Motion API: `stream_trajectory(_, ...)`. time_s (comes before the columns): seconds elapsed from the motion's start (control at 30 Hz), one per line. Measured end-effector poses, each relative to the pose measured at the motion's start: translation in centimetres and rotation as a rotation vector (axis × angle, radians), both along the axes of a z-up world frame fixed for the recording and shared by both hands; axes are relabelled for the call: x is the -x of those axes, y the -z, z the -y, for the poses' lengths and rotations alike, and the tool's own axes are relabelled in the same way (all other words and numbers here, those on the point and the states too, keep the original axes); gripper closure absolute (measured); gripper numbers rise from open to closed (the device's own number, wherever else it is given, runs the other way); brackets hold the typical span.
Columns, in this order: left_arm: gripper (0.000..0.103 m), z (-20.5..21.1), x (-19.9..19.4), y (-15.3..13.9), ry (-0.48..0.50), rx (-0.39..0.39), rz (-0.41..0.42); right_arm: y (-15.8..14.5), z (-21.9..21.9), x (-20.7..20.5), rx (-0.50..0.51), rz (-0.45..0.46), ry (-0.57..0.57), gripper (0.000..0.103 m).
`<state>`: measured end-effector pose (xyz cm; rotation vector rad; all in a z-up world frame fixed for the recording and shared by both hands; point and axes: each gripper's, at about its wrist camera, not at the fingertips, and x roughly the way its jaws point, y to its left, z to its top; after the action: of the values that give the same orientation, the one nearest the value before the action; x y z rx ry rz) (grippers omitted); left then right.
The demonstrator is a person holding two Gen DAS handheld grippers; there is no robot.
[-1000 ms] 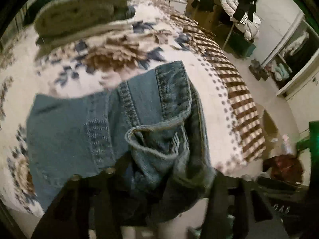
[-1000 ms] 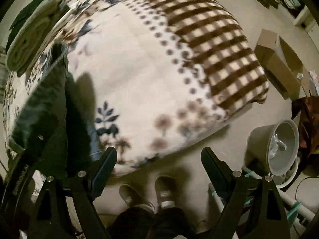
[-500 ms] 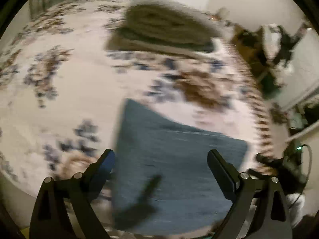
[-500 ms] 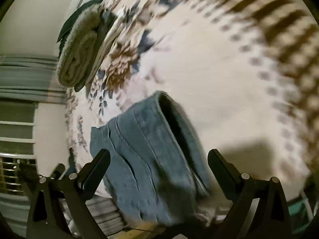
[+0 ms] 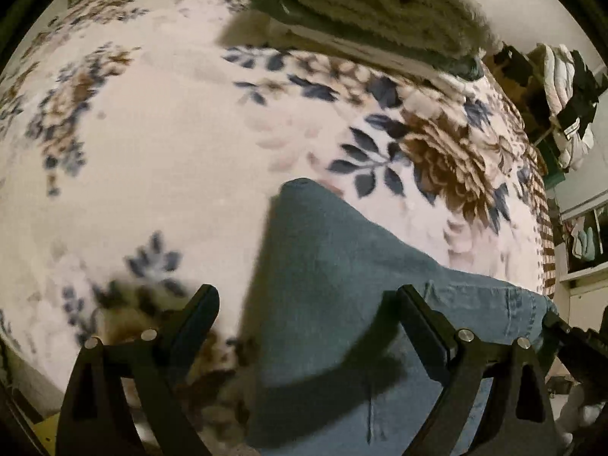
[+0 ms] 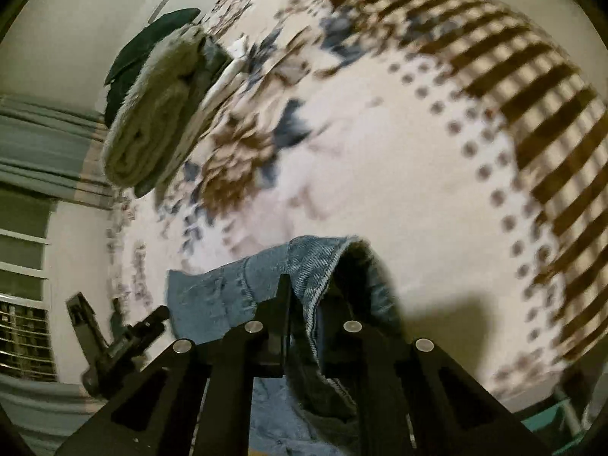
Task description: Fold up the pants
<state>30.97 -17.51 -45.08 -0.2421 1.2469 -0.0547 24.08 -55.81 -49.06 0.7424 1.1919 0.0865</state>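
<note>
The blue jeans (image 5: pixel 334 277) lie folded on the floral bedspread (image 5: pixel 152 152), with one corner pointing up the bed. My left gripper (image 5: pixel 307 304) is open and empty, its fingers either side of the jeans' near part. In the right wrist view my right gripper (image 6: pixel 307 296) is shut on a raised edge of the jeans (image 6: pixel 323 262), near the waistband seam. The left gripper (image 6: pixel 114 338) shows at the lower left of that view.
A rolled beige towel on folded linens (image 5: pixel 380 3) lies at the head of the bed, also in the right wrist view (image 6: pixel 159 114). The bedspread's brown checked border (image 6: pixel 532 95) marks the bed edge. Clothes hang on a rack (image 5: pixel 562 87) at the right.
My left gripper let go of the jeans and opened, now over the folded denim. My right gripper, open before, moved onto the jeans' edge and shut on it.
</note>
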Motion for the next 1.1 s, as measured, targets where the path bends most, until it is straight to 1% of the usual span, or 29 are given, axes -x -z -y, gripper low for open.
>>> stream_trajectory(0.07,0.008,0.6,-1.1,1.1,0.012,-0.022,-0.011,0.6,0.8,-0.4,0.003,-0.014,0.002,0.095)
stream_trajectory(0.1,0.003,0.7,-1.7,1.9,0.015,-0.031,-0.027,1.2,1.2,-0.6,0.03,-0.029,0.009,0.095)
stream_trajectory(0.13,0.0,0.6,-2.2,2.8,0.015,-0.033,-0.047,1.8,1.5,-0.8,0.034,-0.042,0.009,0.095)
stream_trajectory(0.17,0.0,0.1,-2.8,4.0,0.005,-0.017,-0.072,2.7,1.8,-0.9,0.044,-0.062,0.009,0.095)
stream_trajectory(0.2,0.0,-0.2,-3.1,4.5,-0.002,0.007,-0.087,3.5,1.8,-1.0,0.071,-0.086,0.009,0.095)
stream_trajectory(0.23,0.0,-0.6,-3.4,4.6,-0.008,0.031,-0.099,4.5,1.7,-1.4,0.068,-0.109,-0.007,0.095)
stream_trajectory(0.27,0.0,-0.7,-3.5,4.4,-0.006,0.037,-0.105,5.3,1.6,-1.6,0.044,-0.135,-0.013,0.095)
stream_trajectory(0.3,0.0,-0.8,-3.4,3.9,0.001,0.031,-0.103,5.7,1.9,-1.7,0.014,-0.16,-0.001,0.091)
stream_trajectory(0.33,0.0,-0.8,-3.0,2.9,0.009,0.02,-0.089,5.4,2.5,-1.4,-0.031,-0.166,0.022,0.083)
stream_trajectory(0.37,0.0,-1.0,-2.5,1.8,0.012,0.015,-0.07,5.0,2.9,-1.0,-0.045,-0.161,0.03,0.079)
stream_trajectory(0.4,0.0,-1.2,-1.9,1.0,0.011,0.017,-0.053,4.3,3.3,-0.2,-0.046,-0.15,0.038,0.063)
stream_trajectory(0.43,0.0,-1.5,-0.8,-0.2,0.004,0.029,-0.034,3.2,3.6,1.2,-0.038,-0.133,0.05,0.05)
stream_trajectory(0.47,0.0,-1.7,0.1,-0.8,-0.003,0.041,-0.027,2.3,4.0,2.8,-0.043,-0.122,0.063,0.047)
stream_trajectory(0.53,0.0,-2.0,2.4,-1.5,-0.01,0.054,-0.026,1.5,4.1,6.0,-0.071,-0.14,0.096,0.041)
stream_trajectory(0.57,0.0,-2.0,3.3,-1.4,-0.008,0.053,-0.032,1.5,3.9,7.5,-0.098,-0.157,0.111,0.041)
stream_trajectory(0.63,0.0,-1.9,4.9,-0.4,-0.002,0.049,-0.059,2.5,2.8,10.7,-0.203,-0.194,0.136,0.041)
stream_trajectory(0.67,0.0,-1.8,5.5,0.5,0.001,0.056,-0.084,3.2,2.0,11.9,-0.25,-0.207,0.139,0.041)
stream_trajectory(0.7,0.0,-1.9,6.1,1.6,-0.004,0.067,-0.114,4.5,0.9,12.9,-0.309,-0.208,0.139,0.04)
stream_trajectory(0.73,0.0,-2.1,6.4,2.6,-0.016,0.087,-0.144,5.5,0.0,13.4,-0.325,-0.205,0.138,0.035)
stream_trajectory(0.77,0.0,-2.2,6.7,3.6,-0.03,0.116,-0.164,6.4,-1.0,13.5,-0.345,-0.191,0.139,0.034)
stream_trajectory(0.83,0.0,-2.6,7.1,4.7,-0.048,0.163,-0.172,8.6,-2.8,13.2,-0.408,-0.155,0.13,0.034)
stream_trajectory(0.87,0.0,-2.7,7.2,5.0,-0.052,0.189,-0.167,9.4,-3.4,12.9,-0.42,-0.145,0.13,0.034)
stream_trajectory(0.9,0.0,-2.8,7.3,5.2,-0.05,0.202,-0.162,10.1,-4.0,12.6,-0.43,-0.129,0.133,0.031)
stream_trajectory(0.93,0.0,-2.9,7.2,5.4,-0.045,0.212,-0.159,10.8,-4.6,12.0,-0.409,-0.113,0.128,0.027)
stream_trajectory(0.97,0.0,-2.9,7.2,5.6,-0.04,0.23,-0.157,11.1,-5.1,11.6,-0.403,-0.097,0.124,0.027)
stream_trajectory(1.0,0.0,-3.1,7.2,5.8,-0.038,0.242,-0.156,11.2,-5.2,11.2,-0.417,-0.071,0.132,0.024)
stream_trajectory(1.07,0.0,-3.1,7.2,5.8,-0.028,0.255,-0.151,11.0,-5.2,10.8,-0.439,-0.042,0.149,0.024)
stream_trajectory(1.1,0.0,-3.2,7.2,5.9,-0.021,0.261,-0.148,11.0,-5.2,10.6,-0.43,-0.03,0.144,0.024)
